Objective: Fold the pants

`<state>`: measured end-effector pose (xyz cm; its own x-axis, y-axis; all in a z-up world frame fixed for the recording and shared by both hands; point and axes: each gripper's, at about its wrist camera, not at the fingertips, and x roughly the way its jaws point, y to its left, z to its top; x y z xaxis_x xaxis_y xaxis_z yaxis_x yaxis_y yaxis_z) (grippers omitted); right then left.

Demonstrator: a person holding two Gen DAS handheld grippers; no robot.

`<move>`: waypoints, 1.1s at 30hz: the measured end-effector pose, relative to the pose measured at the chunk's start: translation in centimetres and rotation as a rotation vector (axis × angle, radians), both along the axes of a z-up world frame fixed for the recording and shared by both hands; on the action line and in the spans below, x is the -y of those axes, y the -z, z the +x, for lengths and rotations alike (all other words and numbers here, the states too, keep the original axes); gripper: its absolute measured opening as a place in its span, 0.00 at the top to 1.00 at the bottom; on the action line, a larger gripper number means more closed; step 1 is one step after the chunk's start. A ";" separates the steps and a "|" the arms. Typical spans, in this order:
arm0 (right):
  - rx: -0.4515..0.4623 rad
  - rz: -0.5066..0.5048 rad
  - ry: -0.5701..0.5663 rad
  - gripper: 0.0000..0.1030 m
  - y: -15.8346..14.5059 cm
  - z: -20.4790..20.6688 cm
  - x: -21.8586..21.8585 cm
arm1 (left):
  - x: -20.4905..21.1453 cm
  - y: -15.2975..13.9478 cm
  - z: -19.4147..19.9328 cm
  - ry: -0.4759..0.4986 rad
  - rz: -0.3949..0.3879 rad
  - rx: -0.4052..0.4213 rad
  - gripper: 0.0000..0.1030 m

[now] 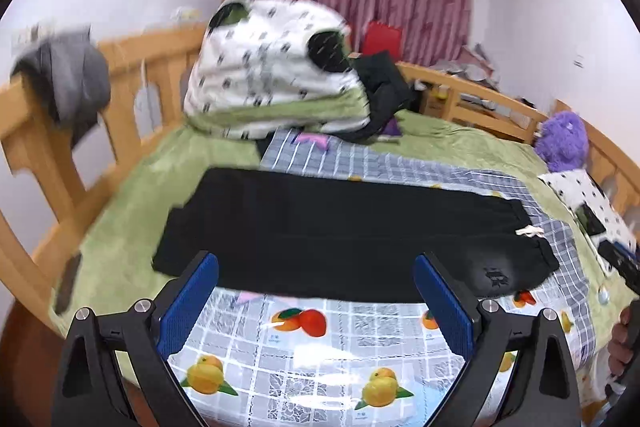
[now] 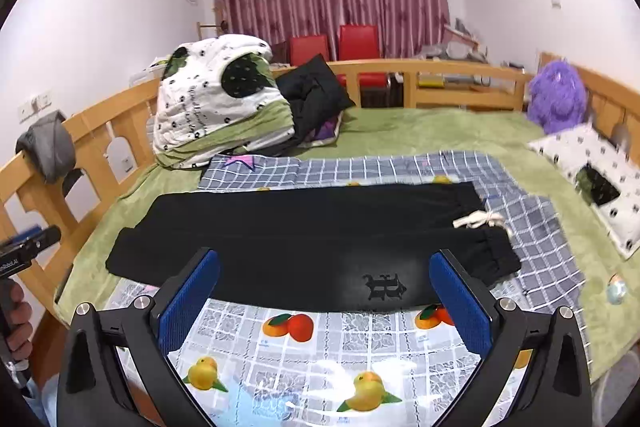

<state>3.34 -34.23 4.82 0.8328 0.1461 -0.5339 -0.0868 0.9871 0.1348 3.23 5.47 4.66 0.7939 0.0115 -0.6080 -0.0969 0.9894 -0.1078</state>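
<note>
Black pants [image 1: 340, 227] lie flat across a fruit-print cloth [image 1: 304, 359] on the bed, legs stacked lengthwise, waistband with a white drawstring [image 1: 530, 231] at the right. They also show in the right wrist view [image 2: 312, 243], with a logo [image 2: 384, 287] near the front edge. My left gripper [image 1: 316, 263] is open and empty, blue pads just above the pants' near edge. My right gripper [image 2: 324, 263] is open and empty, hovering over the near edge by the logo.
A folded white and green quilt [image 2: 216, 107] and dark clothes [image 2: 316, 87] lie at the bed's far left. A purple plush toy [image 2: 556, 99] and a pillow [image 2: 592, 179] sit at the right. A wooden bed rail [image 2: 440, 75] runs around the bed. A grey garment [image 2: 48, 143] hangs on the left rail.
</note>
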 end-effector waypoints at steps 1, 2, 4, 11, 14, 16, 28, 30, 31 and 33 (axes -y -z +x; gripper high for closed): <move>-0.020 0.011 -0.005 0.00 0.9 0.8 0.7 | -0.7 1.1 0.9 -0.001 -0.020 -0.021 0.05; -0.042 0.023 -0.008 0.00 2.2 1.7 1.3 | -1.3 2.1 1.5 0.005 -0.032 -0.037 0.05; -0.107 0.040 0.042 0.00 5.5 3.7 3.1 | -2.3 4.7 2.9 0.017 -0.027 -0.078 0.05; -0.291 -0.018 0.211 0.28 16.1 8.7 7.2 | -4.5 13.0 7.4 0.012 -0.059 -0.203 0.05; -0.331 -0.009 0.238 0.48 19.7 9.5 9.0 | -5.6 16.4 9.0 -0.017 -0.107 -0.238 0.08; -0.345 -0.022 0.281 0.48 21.2 9.8 9.9 | -6.3 18.5 10.0 -0.029 -0.151 -0.265 0.10; -0.374 -0.083 0.280 0.43 26.1 11.0 9.9 | -5.5 23.9 12.9 -0.063 -0.087 -0.319 0.13; -0.371 -0.096 0.278 0.41 26.2 11.0 9.5 | -5.0 24.0 12.9 -0.056 -0.056 -0.319 0.13; -0.369 -0.093 0.279 0.41 26.3 11.1 9.5 | -4.9 24.0 12.9 -0.055 -0.046 -0.318 0.13; -0.370 -0.091 0.280 0.41 26.3 11.0 9.6 | -4.8 24.0 13.0 -0.058 -0.038 -0.317 0.13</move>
